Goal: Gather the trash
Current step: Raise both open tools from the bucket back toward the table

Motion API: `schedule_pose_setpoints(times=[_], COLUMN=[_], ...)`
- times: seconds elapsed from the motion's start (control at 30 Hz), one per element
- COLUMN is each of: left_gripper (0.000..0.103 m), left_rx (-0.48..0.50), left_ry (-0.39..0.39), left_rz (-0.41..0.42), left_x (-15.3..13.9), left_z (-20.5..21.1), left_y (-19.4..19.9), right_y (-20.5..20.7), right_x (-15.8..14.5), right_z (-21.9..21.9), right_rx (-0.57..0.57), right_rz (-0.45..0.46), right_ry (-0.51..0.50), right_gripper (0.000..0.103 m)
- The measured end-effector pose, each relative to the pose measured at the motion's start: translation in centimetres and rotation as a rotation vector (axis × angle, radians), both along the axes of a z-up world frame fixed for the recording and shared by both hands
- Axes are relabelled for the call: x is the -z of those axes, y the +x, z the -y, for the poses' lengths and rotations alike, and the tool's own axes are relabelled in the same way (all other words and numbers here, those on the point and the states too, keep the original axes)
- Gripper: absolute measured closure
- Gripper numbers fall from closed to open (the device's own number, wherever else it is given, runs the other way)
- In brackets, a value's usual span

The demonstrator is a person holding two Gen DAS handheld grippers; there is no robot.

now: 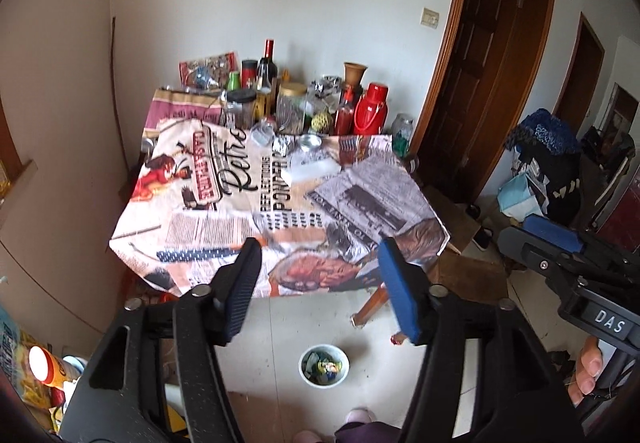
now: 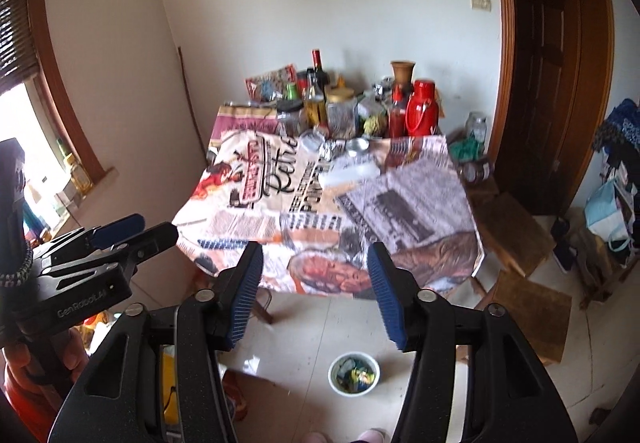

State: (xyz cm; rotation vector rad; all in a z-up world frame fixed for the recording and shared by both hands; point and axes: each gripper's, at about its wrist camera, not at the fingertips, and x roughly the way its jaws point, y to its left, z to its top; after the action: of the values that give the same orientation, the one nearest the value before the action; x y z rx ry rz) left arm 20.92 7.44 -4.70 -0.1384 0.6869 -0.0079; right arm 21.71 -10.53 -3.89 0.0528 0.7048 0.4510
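Note:
A white bowl (image 1: 303, 362) (image 2: 331, 374) stands on the floor tiles below both grippers, holding several crumpled coloured wrappers (image 1: 329, 367) (image 2: 357, 375). My left gripper (image 1: 319, 247) hangs high above it, jaws open, nothing between the pads. My right gripper (image 2: 314, 249) is level with it, also open and empty. Each shows in the other's view: the right gripper (image 1: 520, 233) at the right edge, the left gripper (image 2: 156, 227) at the left edge. Ahead stands a table under a printed cloth (image 1: 224, 219) (image 2: 248, 219). Crumpled foil (image 1: 282, 145) and a white plastic piece (image 1: 310, 169) lie on it.
Bottles, jars and a red flask (image 1: 370, 111) crowd the table's far edge. Wooden stools (image 2: 516, 231) stand right of the table, before a dark door. Bags and packets (image 1: 44, 367) pile up at the lower left. A person's slippered foot (image 1: 357, 415) shows at the bottom.

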Motion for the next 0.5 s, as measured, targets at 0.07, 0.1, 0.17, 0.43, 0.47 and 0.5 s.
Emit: schedule_pose_setpoints(times=[0.07,0.1,0.17,0.43,0.47,0.5], left_gripper=[0.031,0.03,0.016,0.014,0.014,0.014], left_rx=[-0.004,-0.007,-0.02,-0.082,-0.089,-0.095], left_ry=[0.013,0.017,0.023,0.019,0.02,0.021], left_rz=[0.003,0.006,0.008,0.021,0.022,0.023], left_x=[-0.3,-0.3,-0.2,0.0,-0.1,-0.2], left_z=[0.1,0.2,0.2,1.0,1.2,1.4], left_y=[0.7,0.9,1.9,8.5,9.8,10.9], right_y=[0.2,0.5,1.4,8.3,9.3,10.4], right_x=[-0.4,-0.6,-0.6,-0.4,-0.5,-0.7], right_z=[0.5,0.7,1.0,2.1,2.3,2.5], right_rx=[0.026,0.036,0.052,0.032,0.025,0.02], right_rz=[0.03,0.044,0.052,0.069,0.072,0.08], right_ry=[0.017,0.024,0.018,0.026,0.024,0.019], right_gripper=[0.019,0.015,0.012,0.012,0.012,0.012])
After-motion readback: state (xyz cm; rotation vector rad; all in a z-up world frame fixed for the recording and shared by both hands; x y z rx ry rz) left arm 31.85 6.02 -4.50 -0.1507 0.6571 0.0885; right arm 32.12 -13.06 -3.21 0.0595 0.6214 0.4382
